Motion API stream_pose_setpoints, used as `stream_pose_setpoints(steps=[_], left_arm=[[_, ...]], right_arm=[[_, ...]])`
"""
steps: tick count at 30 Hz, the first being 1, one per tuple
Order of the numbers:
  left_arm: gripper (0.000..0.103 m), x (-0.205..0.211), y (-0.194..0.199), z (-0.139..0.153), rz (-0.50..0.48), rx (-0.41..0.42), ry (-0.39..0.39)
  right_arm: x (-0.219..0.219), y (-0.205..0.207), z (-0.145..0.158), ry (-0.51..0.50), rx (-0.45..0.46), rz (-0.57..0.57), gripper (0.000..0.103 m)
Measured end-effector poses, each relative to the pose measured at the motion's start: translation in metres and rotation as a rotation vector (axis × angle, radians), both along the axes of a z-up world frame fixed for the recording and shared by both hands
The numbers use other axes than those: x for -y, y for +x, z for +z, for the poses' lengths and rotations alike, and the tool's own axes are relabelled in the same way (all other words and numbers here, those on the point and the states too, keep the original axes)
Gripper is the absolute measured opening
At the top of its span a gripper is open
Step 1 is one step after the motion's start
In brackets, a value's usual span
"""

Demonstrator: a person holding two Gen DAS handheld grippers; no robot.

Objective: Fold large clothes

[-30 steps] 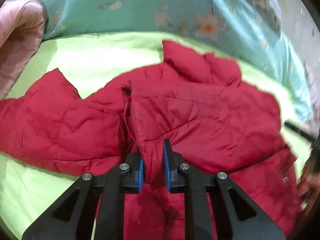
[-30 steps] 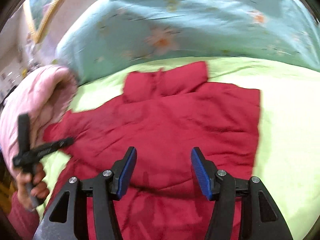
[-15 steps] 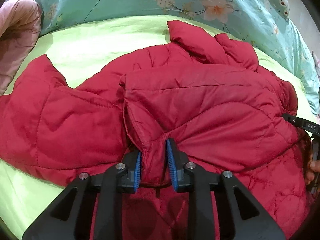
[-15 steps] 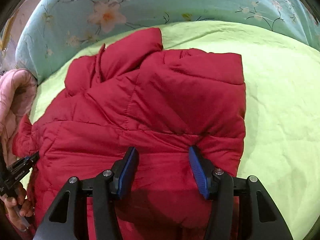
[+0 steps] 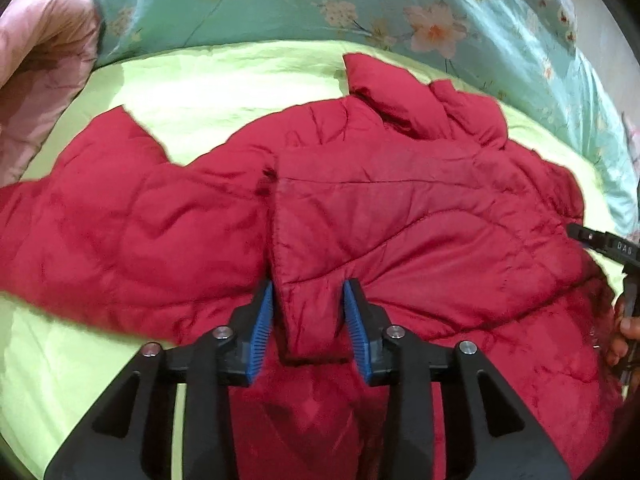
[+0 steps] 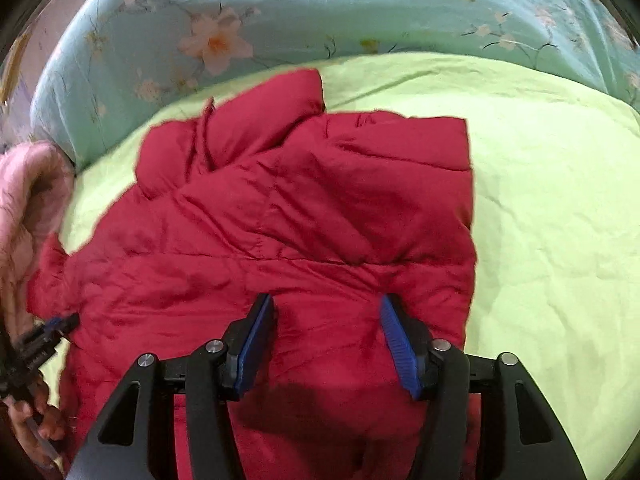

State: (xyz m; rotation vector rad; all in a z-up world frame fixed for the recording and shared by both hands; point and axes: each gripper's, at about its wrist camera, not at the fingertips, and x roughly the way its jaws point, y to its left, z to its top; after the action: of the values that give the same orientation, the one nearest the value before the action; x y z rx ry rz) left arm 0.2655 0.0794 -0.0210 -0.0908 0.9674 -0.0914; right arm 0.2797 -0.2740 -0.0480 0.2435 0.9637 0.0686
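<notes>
- The left gripper (image 5: pixel 308 320) has just been opening its jaws; the cuff of the folded sleeve (image 5: pixel 310 316) lies loosely between them.
- The right gripper (image 6: pixel 326 344) stands half-wide, gripping nothing, over the red jacket (image 6: pixel 280 240).
- The jacket lies spread on the green sheet (image 6: pixel 560 200).

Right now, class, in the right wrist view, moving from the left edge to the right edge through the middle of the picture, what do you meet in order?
Pink quilt → red jacket → green bedsheet.
</notes>
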Motion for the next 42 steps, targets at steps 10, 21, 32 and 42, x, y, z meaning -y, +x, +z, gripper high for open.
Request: stream_pose_setpoints(steps=[10, 21, 32, 42], left_arm=[[0.05, -0.062, -0.038, 0.013, 0.184, 0.01, -0.124], [0.05, -0.174, -0.039, -0.013, 0.502, 0.009, -0.353], [0.05, -0.256, -0.018, -0.05, 0.722, 0.045, -0.645], [0.009, -0.26, -0.005, -0.033, 0.708, 0.116, -0.524]], right_arm=[[-0.033, -0.054, 0.035, 0.066, 0.073, 0.095, 0.058], [-0.079, -0.095, 0.038, 0.103, 0.076, 0.239, 0.058], [-0.101, -0.106, 0.028, 0.112, 0.042, 0.311, 0.058], [-0.098, -0.111, 0.022, 0.13, 0.015, 0.305, 0.058]])
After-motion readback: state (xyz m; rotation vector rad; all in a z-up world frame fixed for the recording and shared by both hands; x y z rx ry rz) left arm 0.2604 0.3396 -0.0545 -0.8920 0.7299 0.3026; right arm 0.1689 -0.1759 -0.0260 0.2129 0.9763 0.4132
